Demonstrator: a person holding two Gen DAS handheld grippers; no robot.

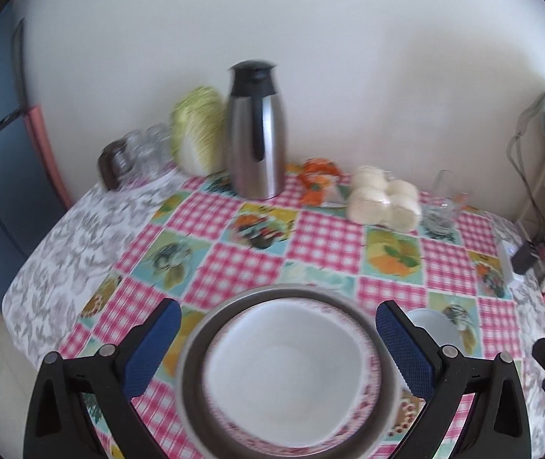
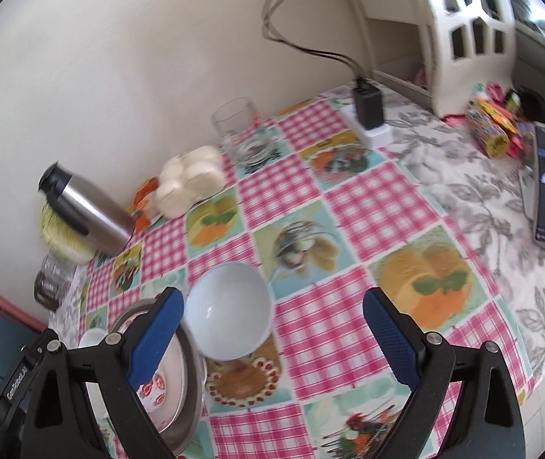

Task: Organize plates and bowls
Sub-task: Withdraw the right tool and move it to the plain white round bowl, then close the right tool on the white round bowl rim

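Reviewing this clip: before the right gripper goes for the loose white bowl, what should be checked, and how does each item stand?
1. Right gripper open: ok.
2. White bowl upright, empty: ok.
3. Bowl between the fingers: not ok, it sits at the left finger.
4. Left gripper open around the stack: ok.
5. Patterned plate nested in the metal plate: ok.
6. Checked tablecloth beside the bowl free: ok.

Both wrist views look down close over the table [image 1: 93, 229], sharing the thermos [image 1: 256, 130].
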